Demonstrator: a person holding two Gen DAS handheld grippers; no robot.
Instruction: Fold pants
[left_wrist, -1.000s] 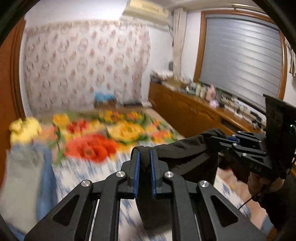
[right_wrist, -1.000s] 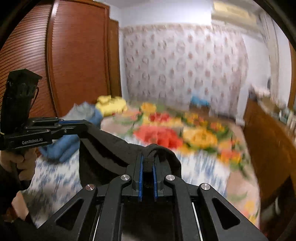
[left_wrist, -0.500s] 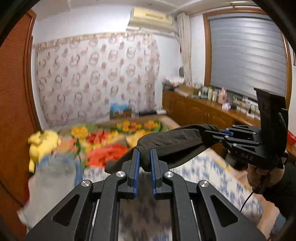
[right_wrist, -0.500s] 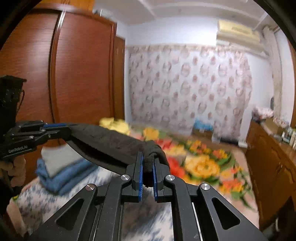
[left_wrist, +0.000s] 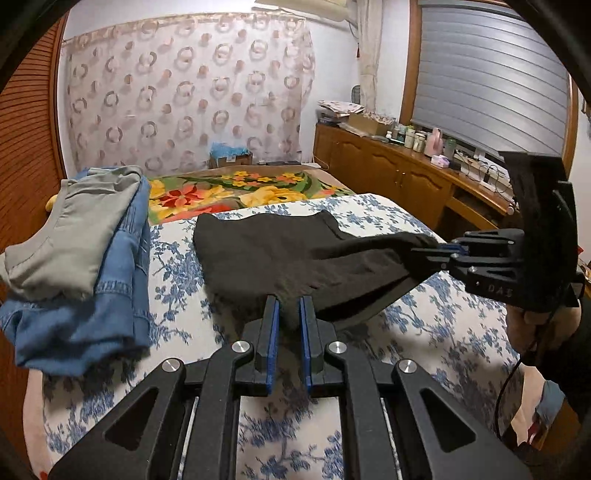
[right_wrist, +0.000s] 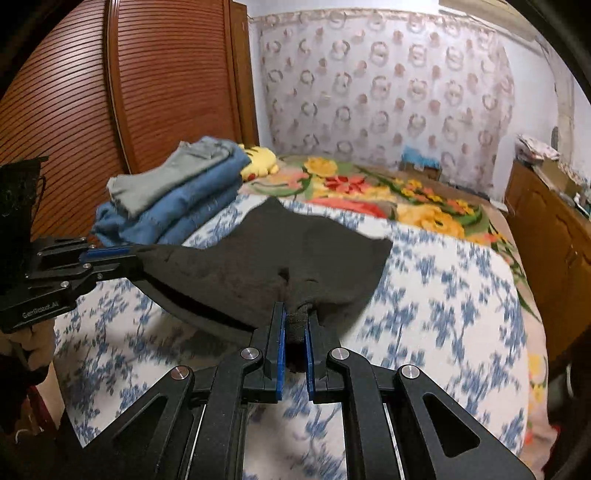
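Black pants (left_wrist: 280, 254) lie spread on the blue-flowered bedsheet (left_wrist: 177, 280), far end flat, near edge lifted. My left gripper (left_wrist: 287, 306) is shut on the near edge of the pants. My right gripper (left_wrist: 441, 249) is shut on another corner of the same edge, to the right. In the right wrist view the right gripper (right_wrist: 295, 317) pinches a thick hem of the pants (right_wrist: 295, 251), and the left gripper (right_wrist: 125, 254) holds the left corner.
A stack of folded grey and blue denim clothes (left_wrist: 81, 258) sits on the bed's left side, beside a yellow plush toy (right_wrist: 258, 158). A floral blanket (left_wrist: 236, 192) covers the far bed. A wooden wardrobe (right_wrist: 92, 110) stands left, a wooden cabinet (left_wrist: 399, 177) right.
Both grippers have come down with the pants. The pants hung in the air before; now their far part lies flat on the sheet.
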